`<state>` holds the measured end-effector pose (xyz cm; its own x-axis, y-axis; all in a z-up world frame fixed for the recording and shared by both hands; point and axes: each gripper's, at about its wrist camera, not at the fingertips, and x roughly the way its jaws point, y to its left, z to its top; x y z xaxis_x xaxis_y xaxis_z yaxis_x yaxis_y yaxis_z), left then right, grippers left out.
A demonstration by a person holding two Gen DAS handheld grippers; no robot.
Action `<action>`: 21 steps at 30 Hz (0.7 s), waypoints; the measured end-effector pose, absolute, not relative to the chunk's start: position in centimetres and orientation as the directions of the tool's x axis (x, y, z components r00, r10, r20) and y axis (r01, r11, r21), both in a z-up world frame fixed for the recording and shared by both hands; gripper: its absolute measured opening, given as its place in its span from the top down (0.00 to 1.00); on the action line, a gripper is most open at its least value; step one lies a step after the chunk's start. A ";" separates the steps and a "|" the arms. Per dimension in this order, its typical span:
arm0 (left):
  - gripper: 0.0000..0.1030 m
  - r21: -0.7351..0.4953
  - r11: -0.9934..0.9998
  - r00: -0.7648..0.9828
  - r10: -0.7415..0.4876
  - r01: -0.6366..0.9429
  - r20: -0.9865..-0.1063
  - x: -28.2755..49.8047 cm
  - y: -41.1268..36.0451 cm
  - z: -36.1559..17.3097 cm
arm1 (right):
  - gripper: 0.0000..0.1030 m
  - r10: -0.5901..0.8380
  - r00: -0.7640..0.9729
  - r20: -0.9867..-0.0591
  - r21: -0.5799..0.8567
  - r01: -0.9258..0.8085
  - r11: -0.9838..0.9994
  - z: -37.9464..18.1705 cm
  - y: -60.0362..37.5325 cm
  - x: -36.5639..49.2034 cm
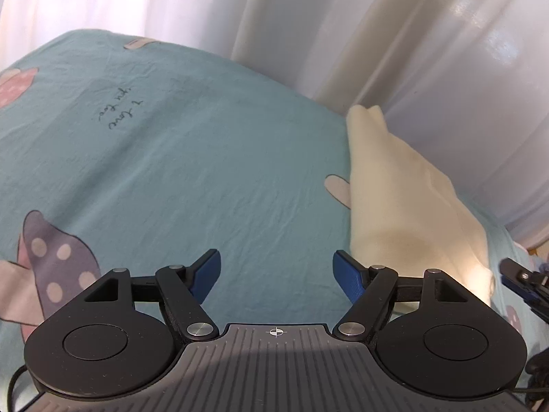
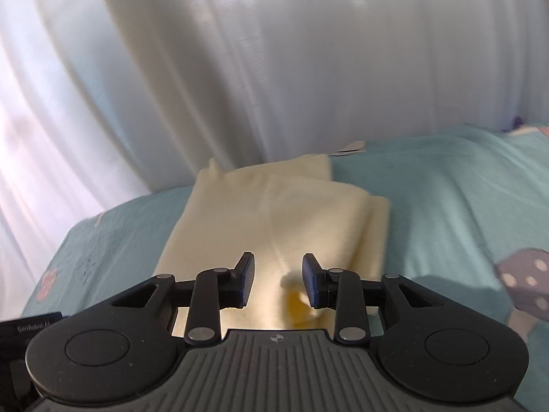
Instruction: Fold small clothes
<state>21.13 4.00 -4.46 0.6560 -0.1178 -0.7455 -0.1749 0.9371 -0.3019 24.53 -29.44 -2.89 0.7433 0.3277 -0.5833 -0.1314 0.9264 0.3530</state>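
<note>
A cream-yellow garment (image 2: 281, 213) lies folded on a light blue bedsheet (image 2: 446, 189). In the left wrist view the garment (image 1: 405, 206) lies to the right of my left gripper (image 1: 277, 276). My left gripper is open and empty above bare sheet, left of the garment. My right gripper (image 2: 278, 279) is open and empty, hovering just above the near end of the garment, with a small raised fold between its fingers. The tip of my right gripper (image 1: 521, 281) shows at the right edge of the left wrist view.
The bedsheet (image 1: 171, 171) has printed cartoon shapes (image 1: 58, 261) and handwriting-style text (image 1: 120, 113). White curtains (image 2: 274, 68) hang just behind the bed's far edge. A polka-dot print (image 2: 525, 281) lies on the sheet at the right.
</note>
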 end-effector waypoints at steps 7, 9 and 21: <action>0.24 -0.241 0.962 0.654 -0.104 -0.124 -0.750 21.7 0.4 -3.8 | 0.92 0.245 0.745 -0.620 0.093 -0.241 0.966 -5.3 -24.0 28.2; 0.24 -0.230 0.967 0.663 -0.102 -0.109 -0.741 21.7 -0.3 -3.4 | 0.98 0.226 0.764 -0.604 0.062 -0.238 0.969 -5.7 -24.7 28.2; 0.21 -0.249 0.963 0.651 -0.126 -0.099 -0.748 22.5 -1.1 -4.0 | 1.00 0.174 0.846 -0.505 0.023 -0.188 0.982 -7.6 -25.2 25.6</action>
<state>22.51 -1.07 -3.97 0.6511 -0.1260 -0.7484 -0.0993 0.9635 -0.2486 25.58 -25.22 -7.58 0.8456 0.1739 -0.5047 -0.1880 0.9819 0.0233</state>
